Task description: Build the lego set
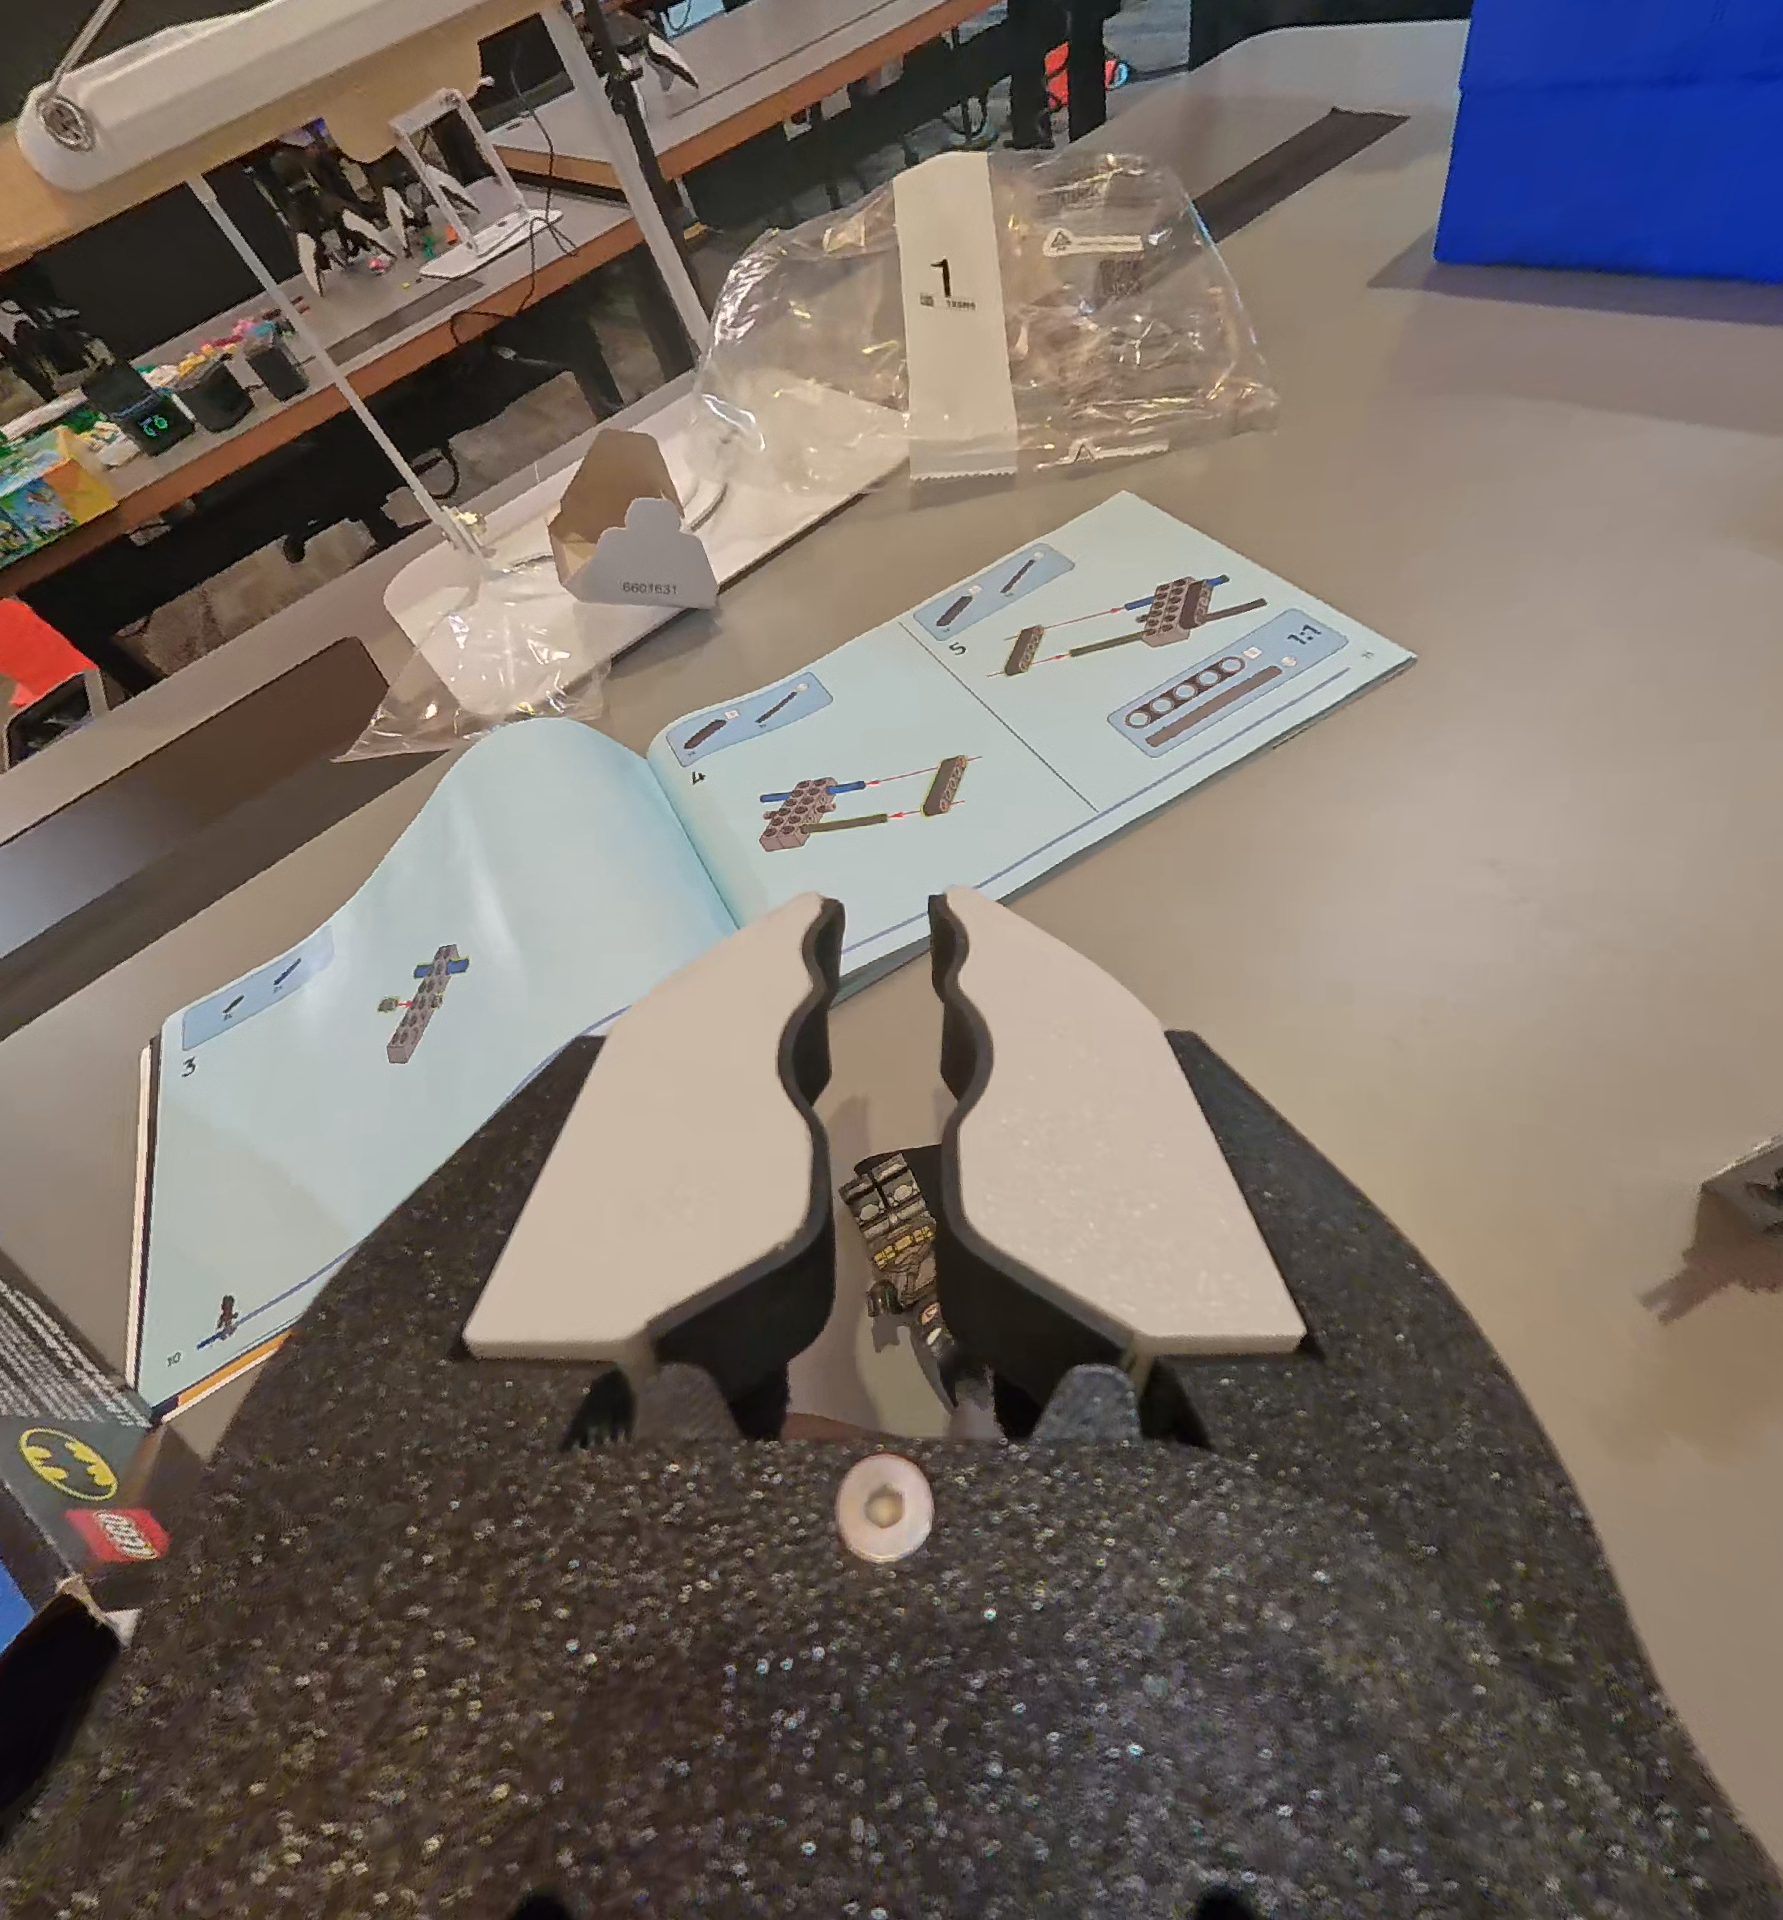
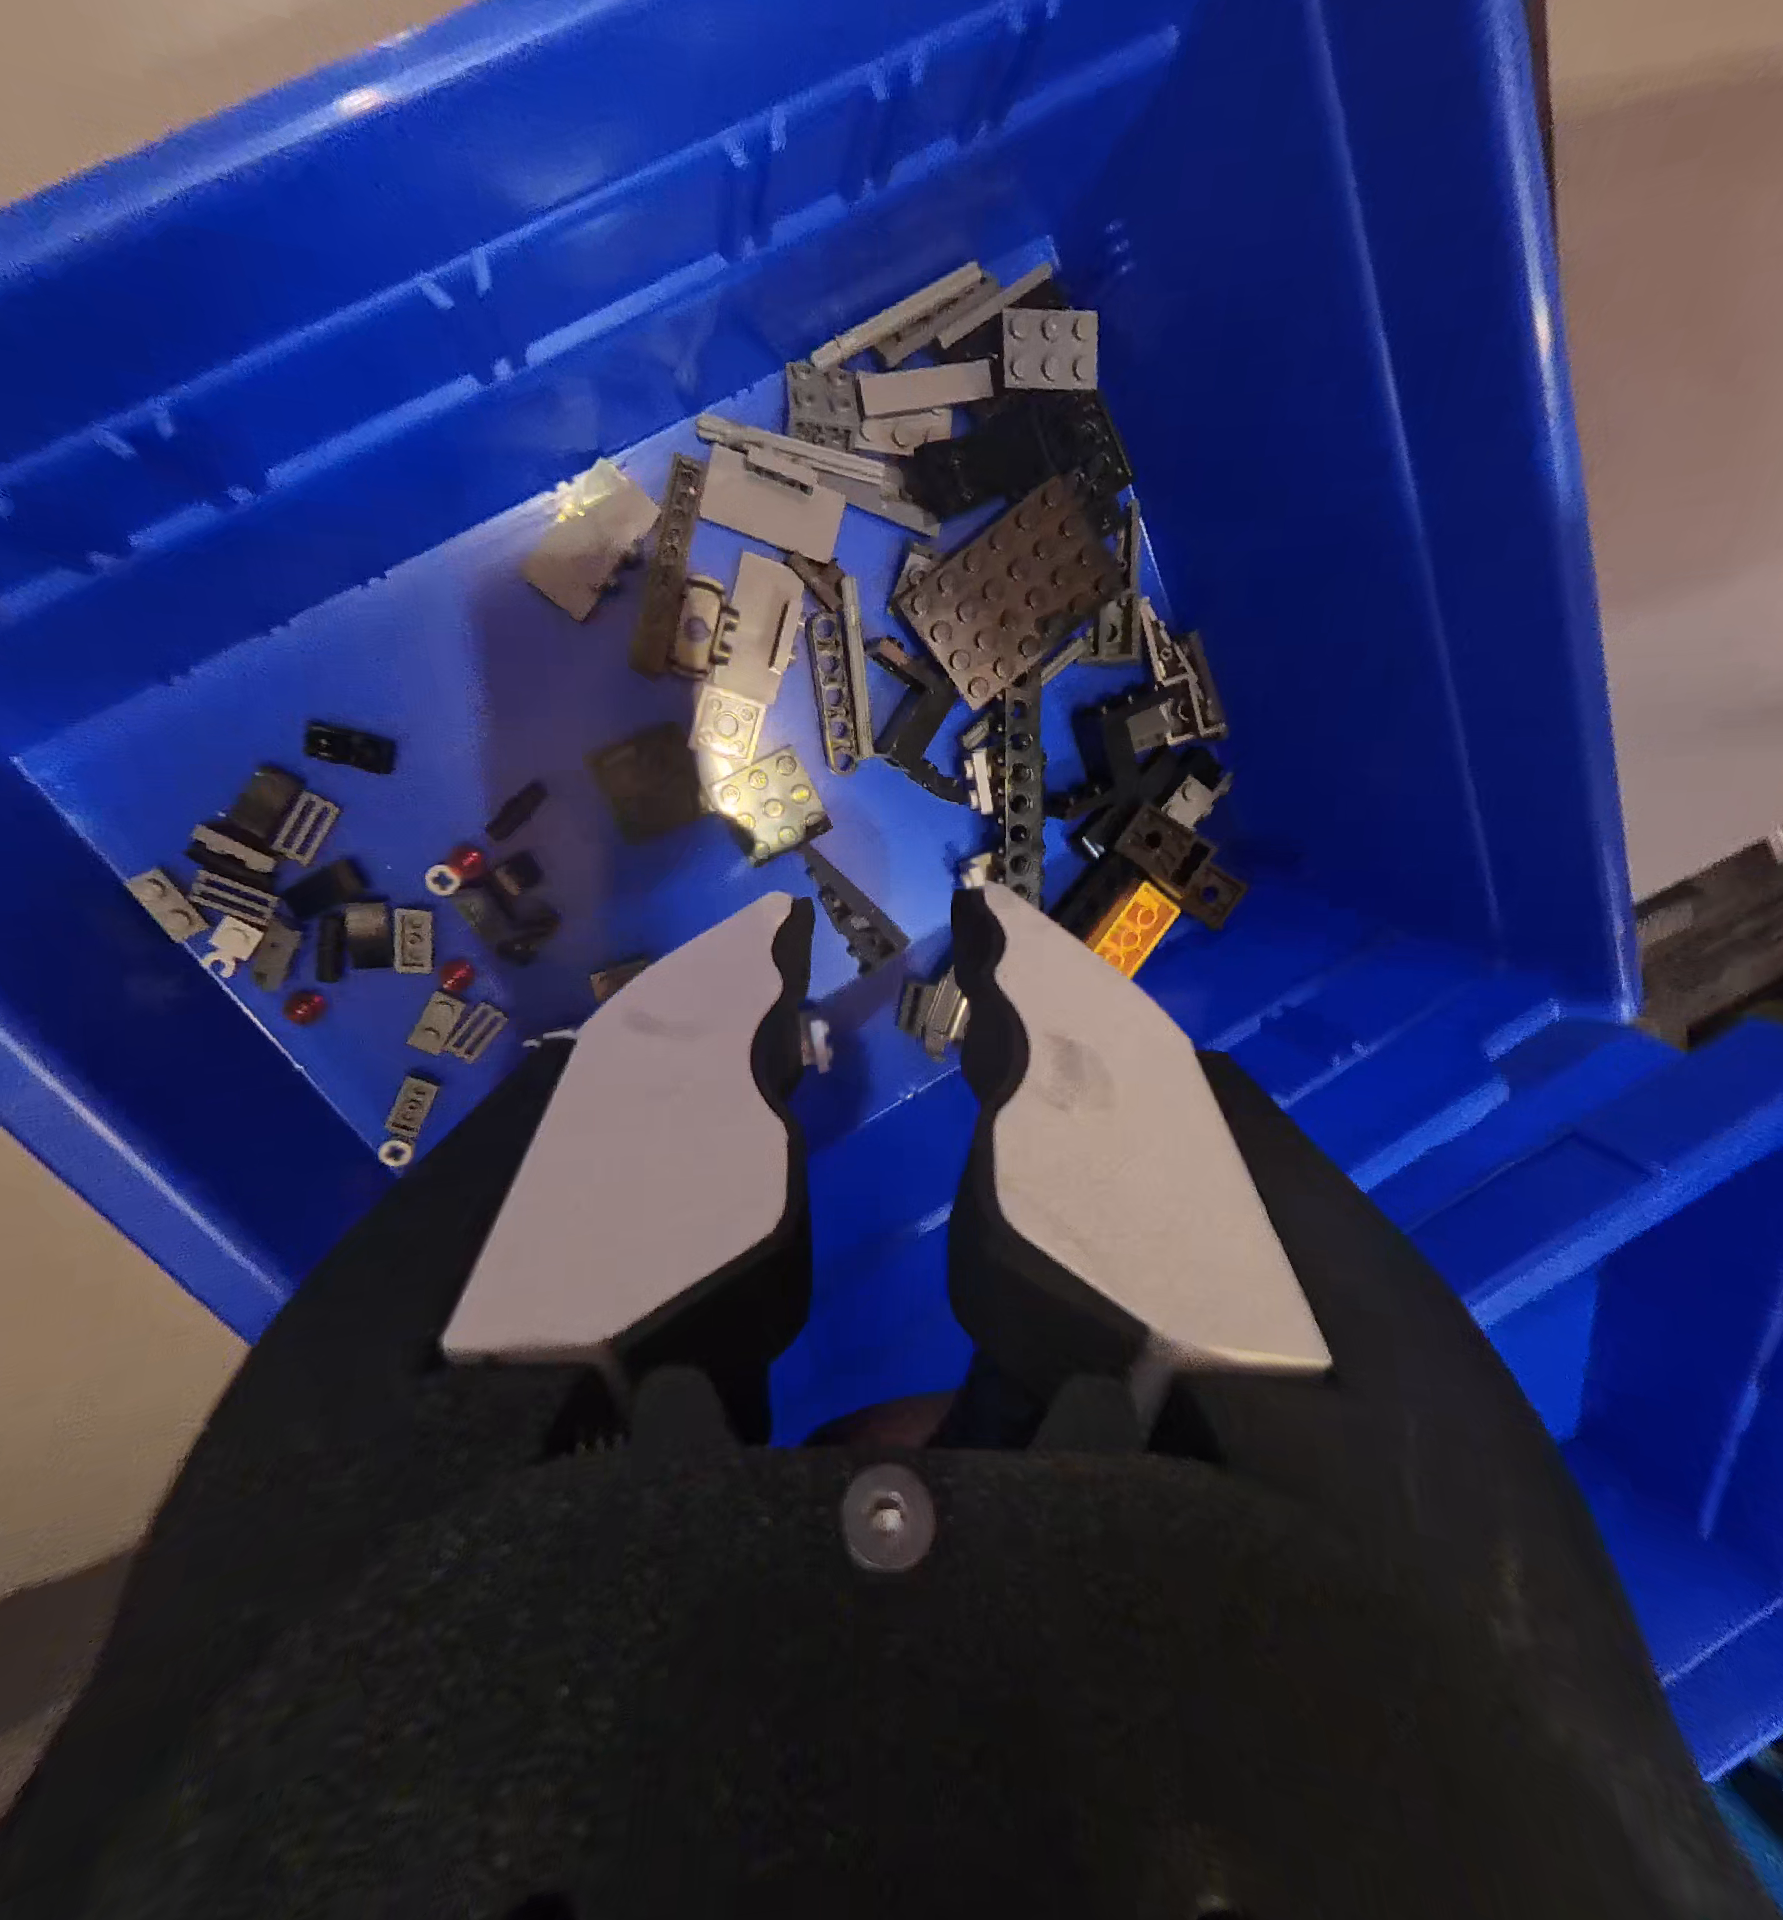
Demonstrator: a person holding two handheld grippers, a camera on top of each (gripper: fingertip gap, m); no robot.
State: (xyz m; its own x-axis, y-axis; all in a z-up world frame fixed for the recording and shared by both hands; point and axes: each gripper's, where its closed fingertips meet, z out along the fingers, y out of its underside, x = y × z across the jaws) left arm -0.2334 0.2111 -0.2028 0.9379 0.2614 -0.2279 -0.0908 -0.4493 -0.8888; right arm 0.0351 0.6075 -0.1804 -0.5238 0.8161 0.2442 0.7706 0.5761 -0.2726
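Bricks [image 2: 970, 582], grey and black, are heaped in a blue bin [image 2: 1386, 520]. A long black beam [image 2: 1019, 790] with holes is seen pointing toward the right gripper [image 2: 882, 914], whose fingers are parted with nothing grasped. The left gripper [image 1: 885, 914] is held narrowly apart, gripping nothing, above an open booklet [image 1: 970, 748]; a small figure [image 1: 892, 1236] lies beneath it.
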